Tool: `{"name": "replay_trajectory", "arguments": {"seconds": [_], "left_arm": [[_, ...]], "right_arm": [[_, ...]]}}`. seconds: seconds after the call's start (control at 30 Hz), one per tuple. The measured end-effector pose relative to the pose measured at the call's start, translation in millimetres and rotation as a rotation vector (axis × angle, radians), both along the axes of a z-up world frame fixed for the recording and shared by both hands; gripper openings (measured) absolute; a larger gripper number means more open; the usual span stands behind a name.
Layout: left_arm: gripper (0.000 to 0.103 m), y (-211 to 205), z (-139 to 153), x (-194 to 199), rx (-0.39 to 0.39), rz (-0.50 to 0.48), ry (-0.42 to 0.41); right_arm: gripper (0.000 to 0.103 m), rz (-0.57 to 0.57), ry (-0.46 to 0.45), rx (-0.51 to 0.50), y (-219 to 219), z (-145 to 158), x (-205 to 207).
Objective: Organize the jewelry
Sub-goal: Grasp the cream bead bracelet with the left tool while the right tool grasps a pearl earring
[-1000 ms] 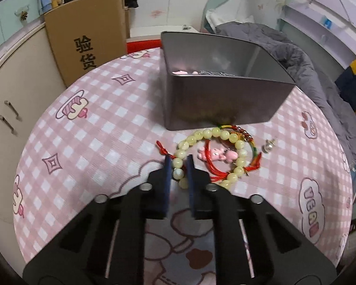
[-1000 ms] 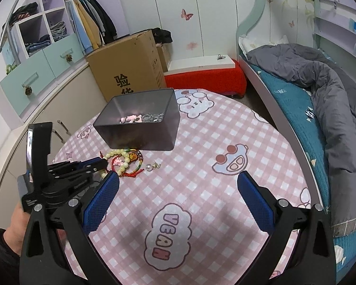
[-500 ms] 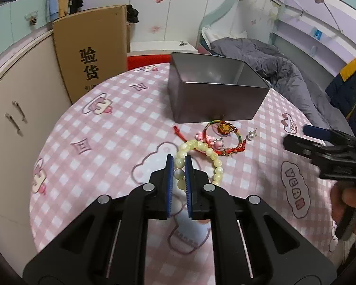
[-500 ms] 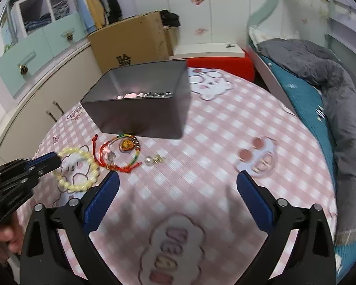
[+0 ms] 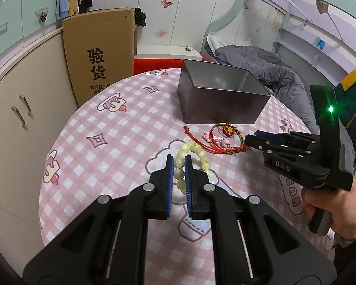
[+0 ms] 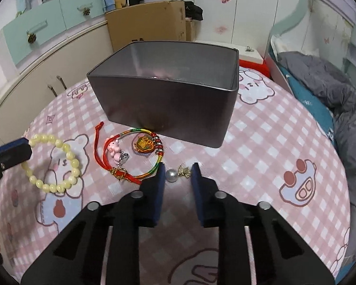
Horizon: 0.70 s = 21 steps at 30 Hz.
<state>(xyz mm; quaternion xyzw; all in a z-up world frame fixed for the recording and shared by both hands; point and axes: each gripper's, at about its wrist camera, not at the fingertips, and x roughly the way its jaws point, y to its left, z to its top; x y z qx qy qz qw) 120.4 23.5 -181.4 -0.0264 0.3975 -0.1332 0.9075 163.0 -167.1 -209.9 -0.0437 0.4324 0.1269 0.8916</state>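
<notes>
Here the left gripper (image 5: 178,166), at the left of the round table under its pink checked cartoon cloth (image 6: 273,142), has its blue pads (image 5: 170,171) narrowed onto the near side of the pale yellow-green bead bracelet (image 6: 52,163). The rest of the loop trails on the cloth, a pinch on one short run of beads probably being enough to carry the whole strand. To its right lies the tangle of red and multicoloured cord bracelets with pink charms and a gold pendant (image 6: 130,156), loose on the cloth just in front of the open dark grey metal tin (image 6: 168,104), presumably the place for all of it. Farther right, the right gripper (image 6: 177,174) has just been closing. Its jaws now stand narrow around the small pearl earring with a gold bow (image 6: 178,174), pads not visibly pressing it yet.
</notes>
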Motion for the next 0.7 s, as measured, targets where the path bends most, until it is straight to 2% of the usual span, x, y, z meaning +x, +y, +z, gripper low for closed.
{"name": "replay_trajectory", "arguments": {"seconds": [0.03,0.33,0.57,0.7], "left_arm": [[0.009,0,1,0,-0.001,-0.001,-0.001],[0.009,0,14,-2,-0.029,-0.008,-0.033],[0.009,-4,38,-5,-0.054,-0.032,-0.078],[0.009,-5,64,-5,-0.06,-0.047,-0.13]], "right_arm": [[0.009,0.002,0.0,0.001,-2,0,-2],[0.009,0.0,-0.008,0.108,-27,14,-25],[0.009,0.034,-0.073,0.155,-27,57,-37],[0.009,0.063,-0.131,0.184,-27,91,-38]]}}
